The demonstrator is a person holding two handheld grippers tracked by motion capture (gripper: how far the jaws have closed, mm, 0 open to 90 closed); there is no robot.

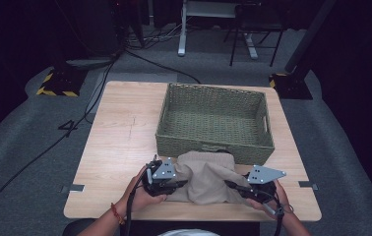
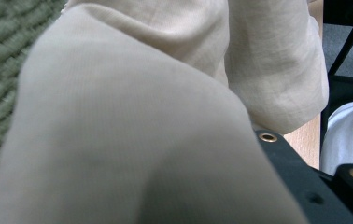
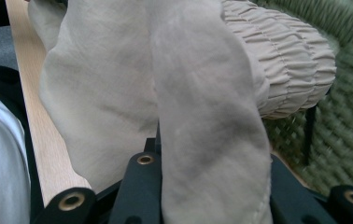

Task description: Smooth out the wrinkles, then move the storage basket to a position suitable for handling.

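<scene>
My desk [image 1: 120, 137] carries a green wicker basket [image 1: 213, 147] toward its far right side. Just in front of the basket's near wall I have a beige cloth garment [image 1: 206, 177], bunched up between my two hands, its gathered elastic band [image 3: 282, 60] toward the basket. My left tool [image 1: 174, 184] is clamped on the garment's left edge, and my right tool [image 1: 233, 186] pinches a fold of its right edge.
</scene>
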